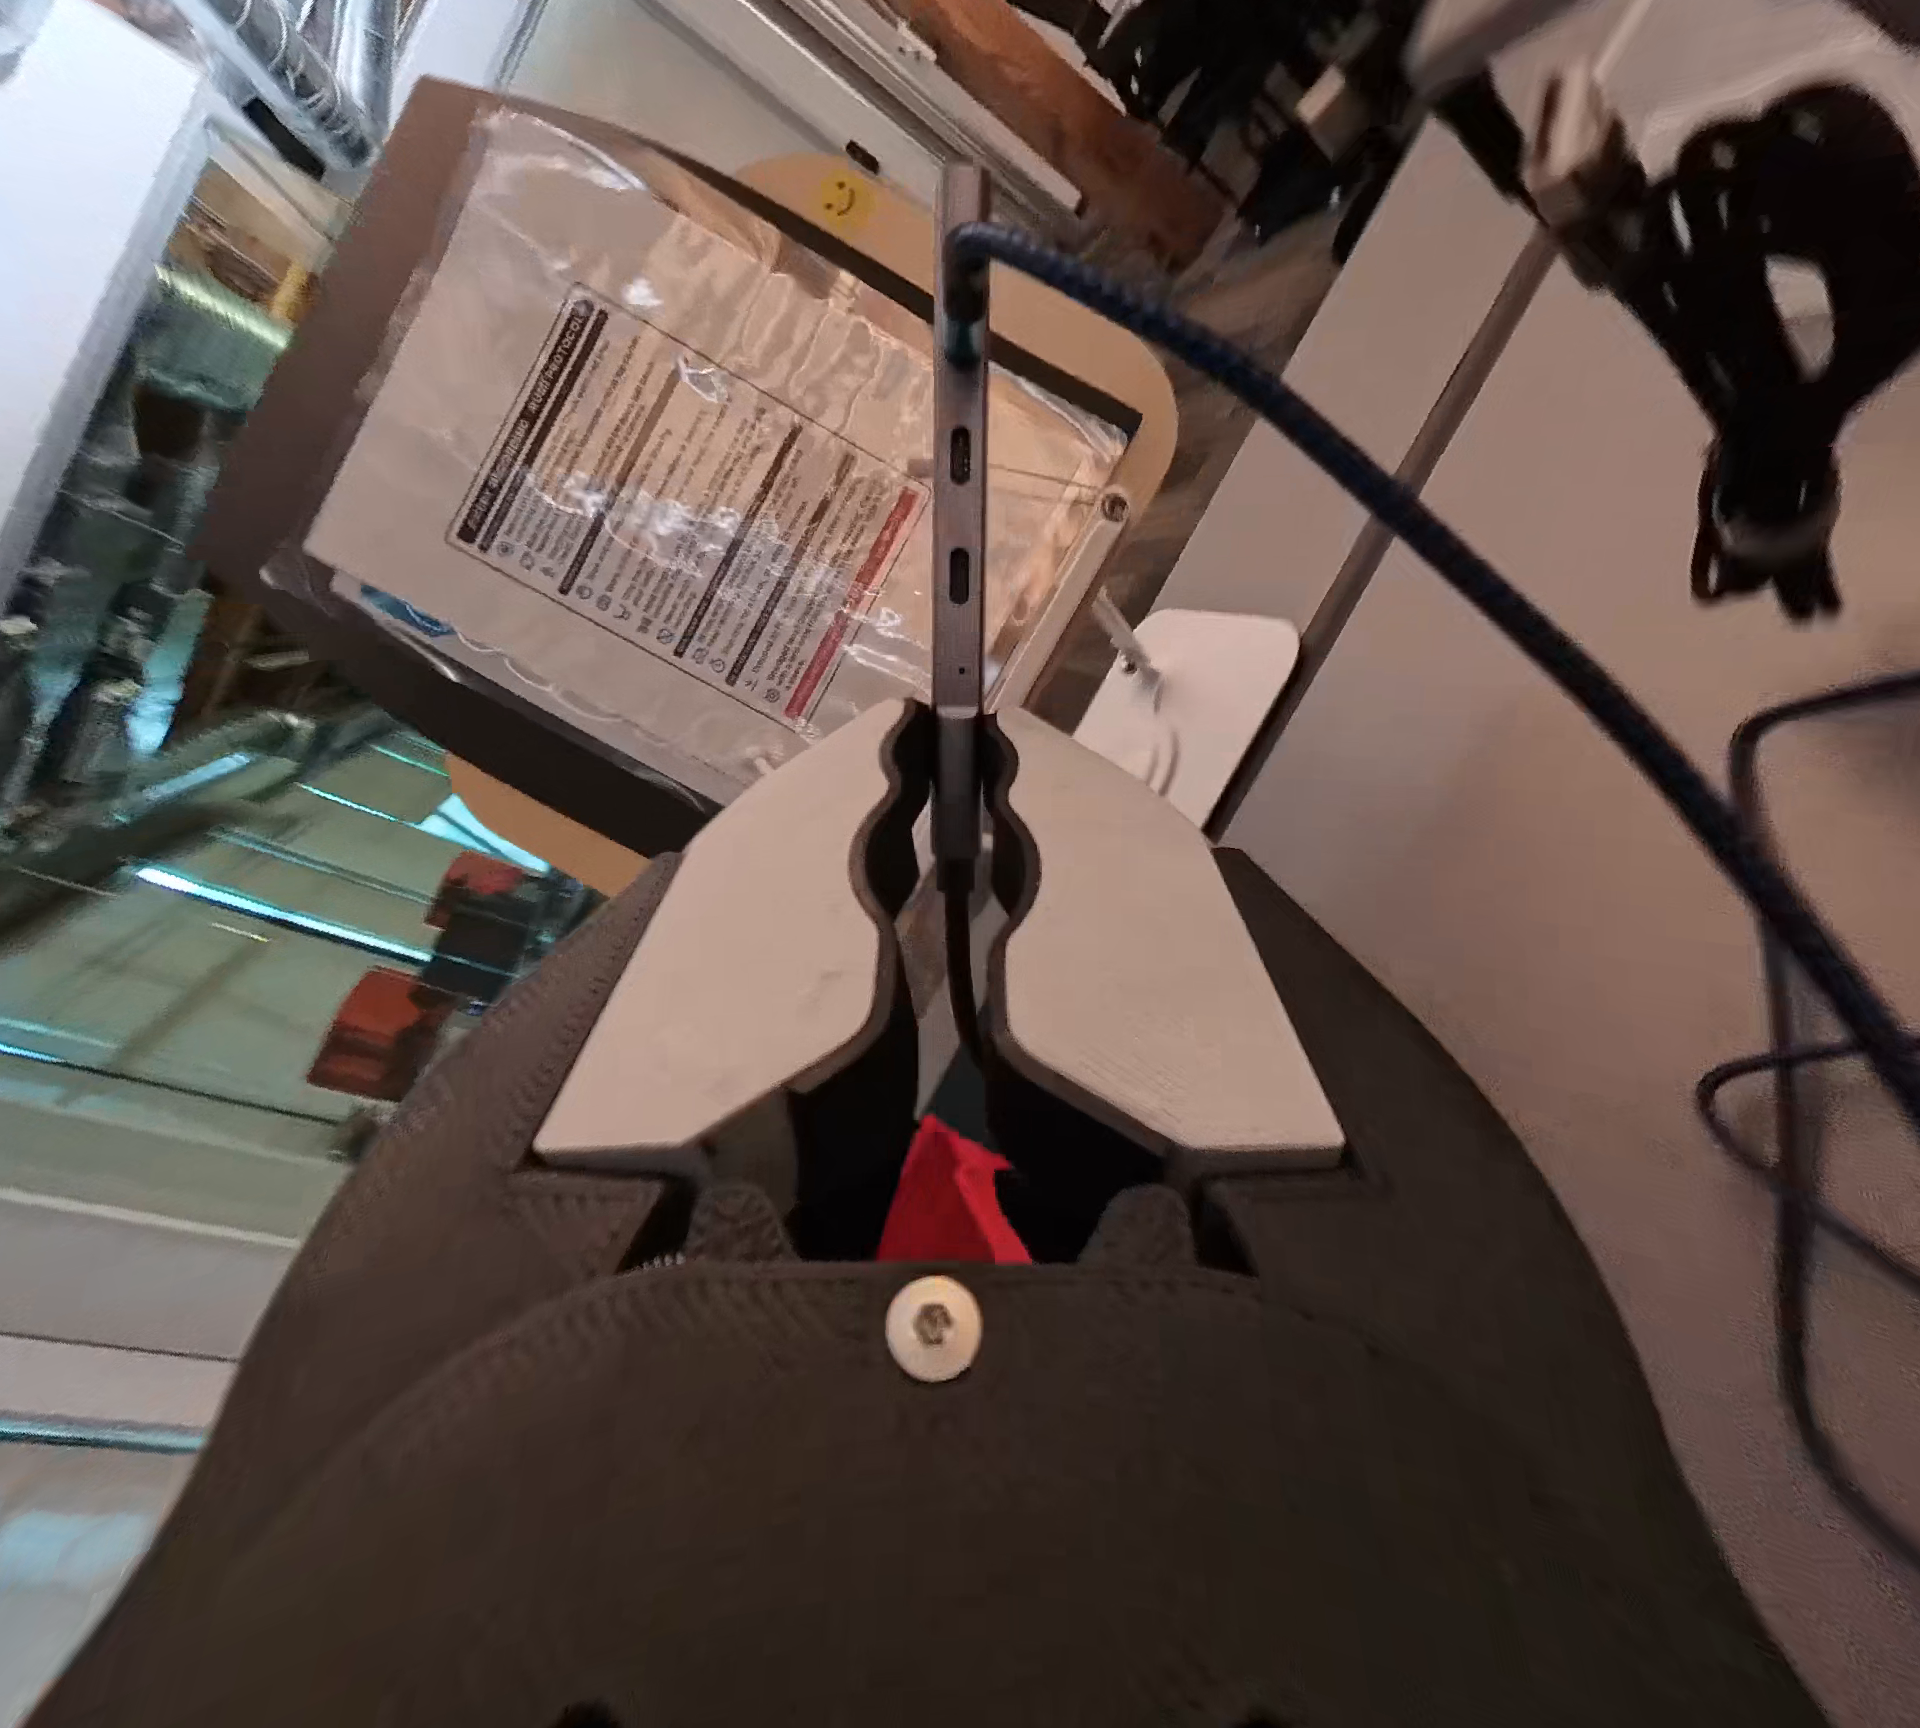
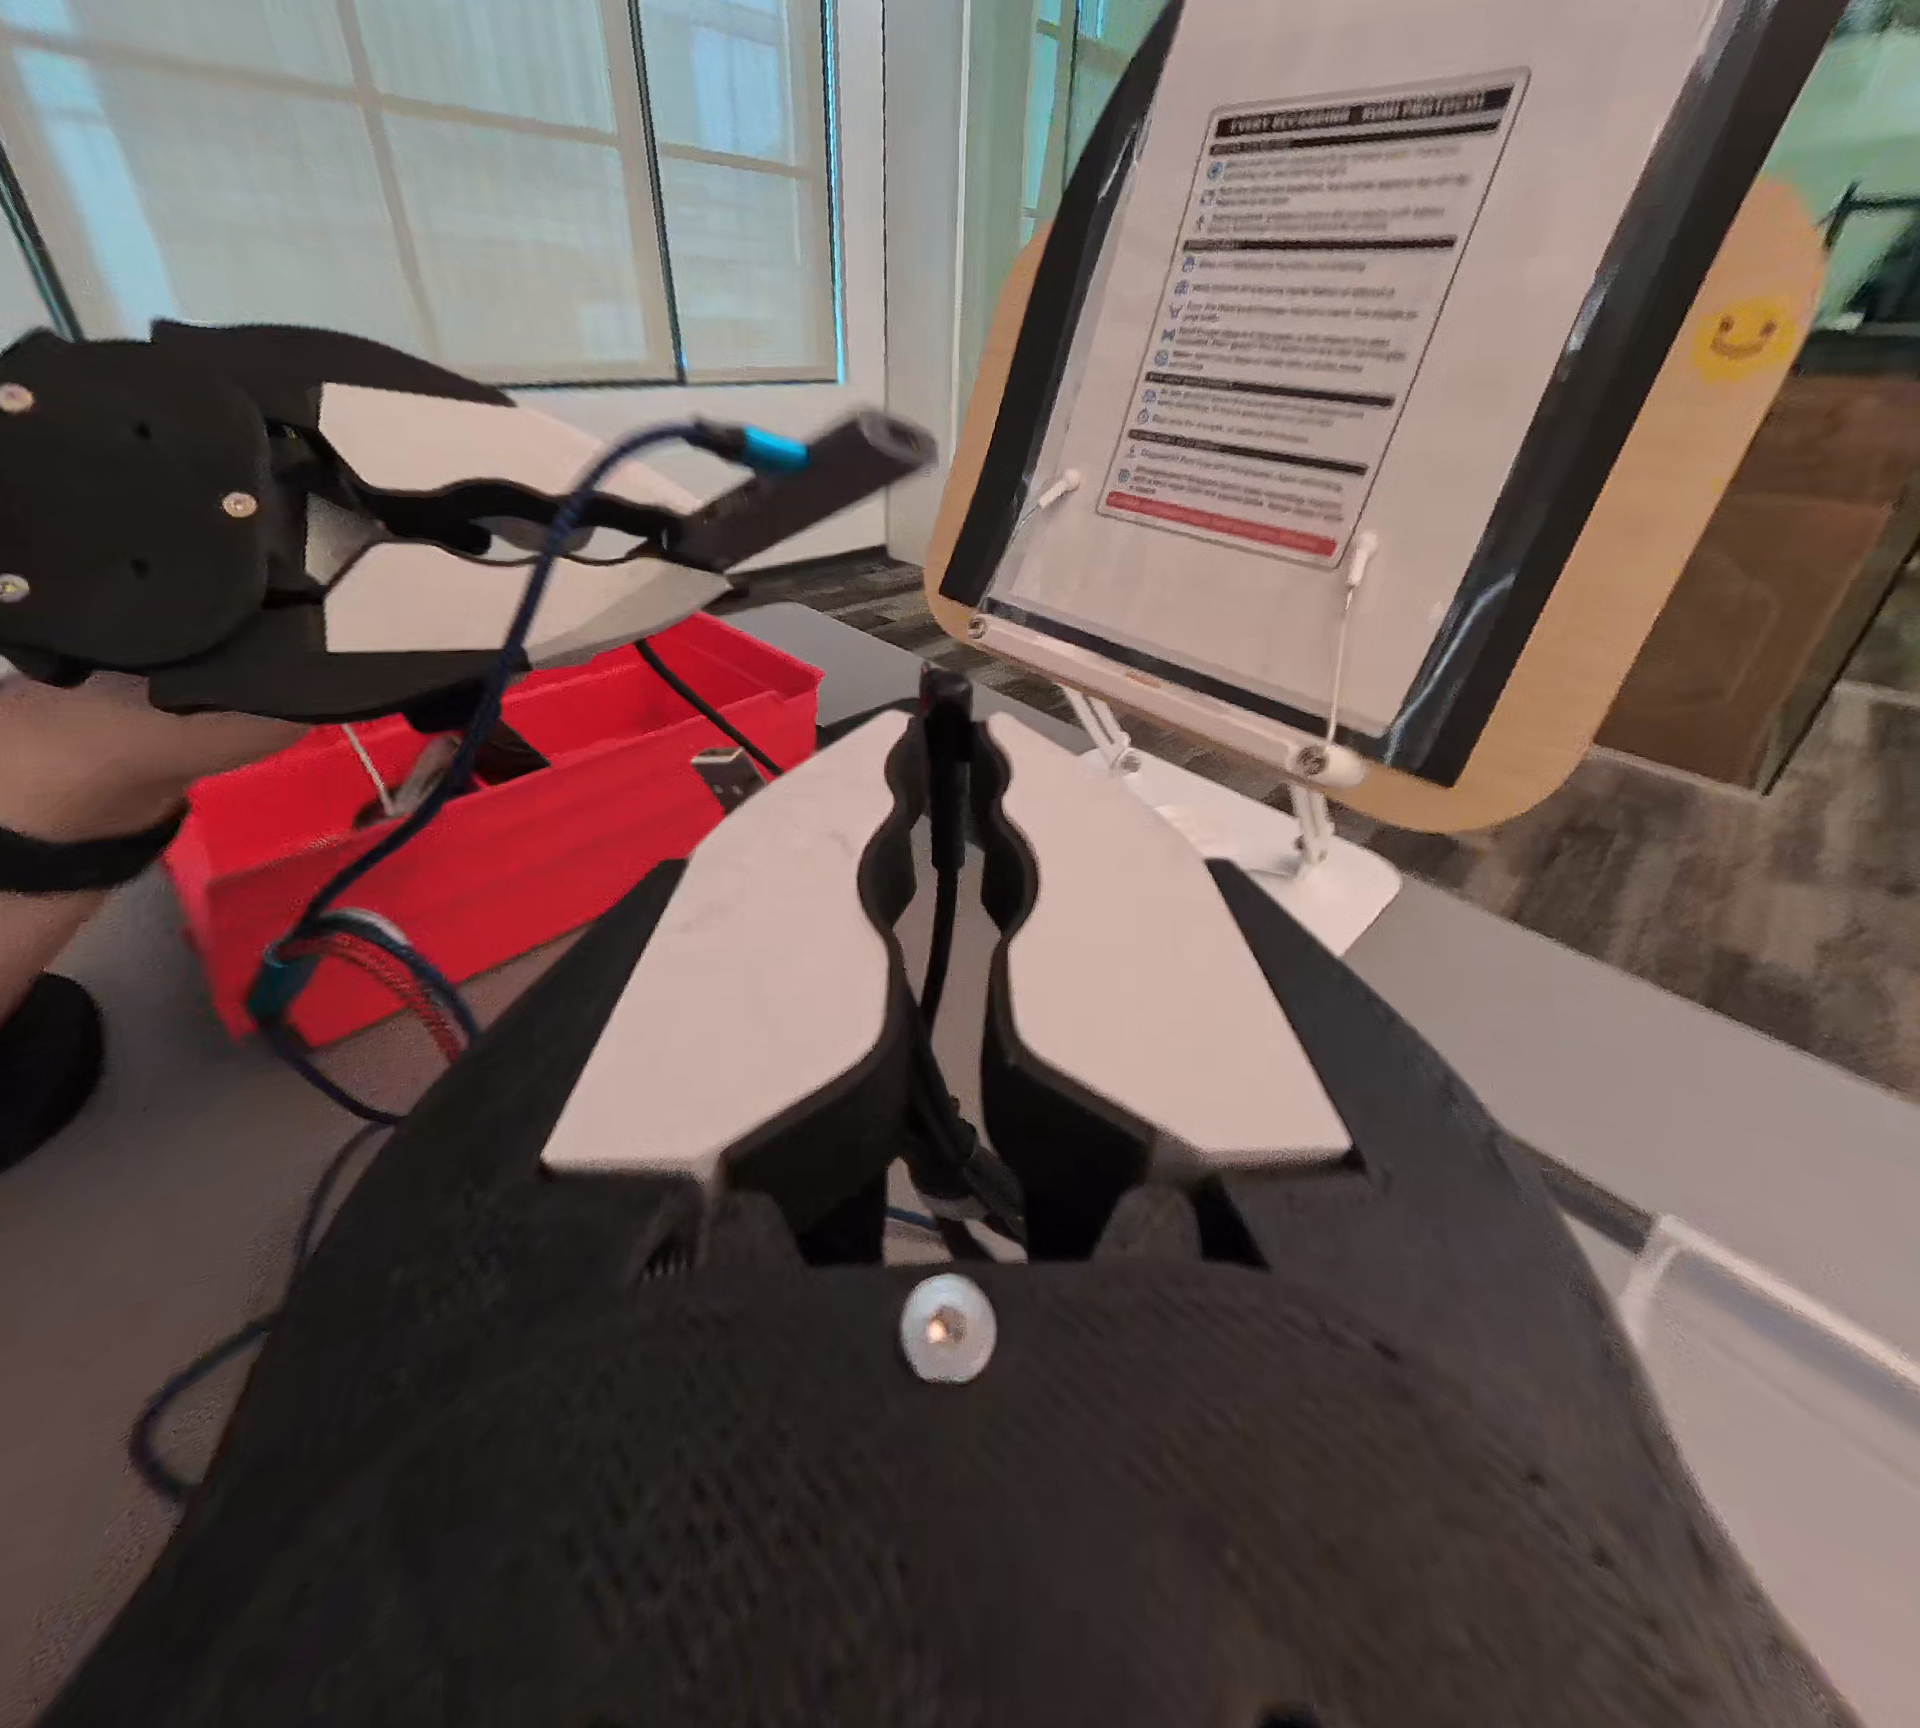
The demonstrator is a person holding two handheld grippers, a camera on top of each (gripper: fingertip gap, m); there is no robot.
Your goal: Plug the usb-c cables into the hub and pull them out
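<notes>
Left claw [image 1: 954, 743] grips my grey hub [image 1: 961, 473], blue cable [image 1: 1351, 473] plugged in; right claw [image 2: 948, 743] pinches a black cable plug [image 2: 945, 722].

Grey hub [image 1: 957, 473]; dark-blue braided cable [image 1: 1351, 473] with teal plug [image 2: 774, 449]. Black cable [image 2: 940, 857]. Red bin [image 2: 582, 795]. White finger plates [image 2: 769, 930], black gripper bodies. Tan board [image 2: 1662, 577] with yellow smiley sticker [image 2: 1743, 336]. Grey table [image 2: 1621, 1055].
</notes>
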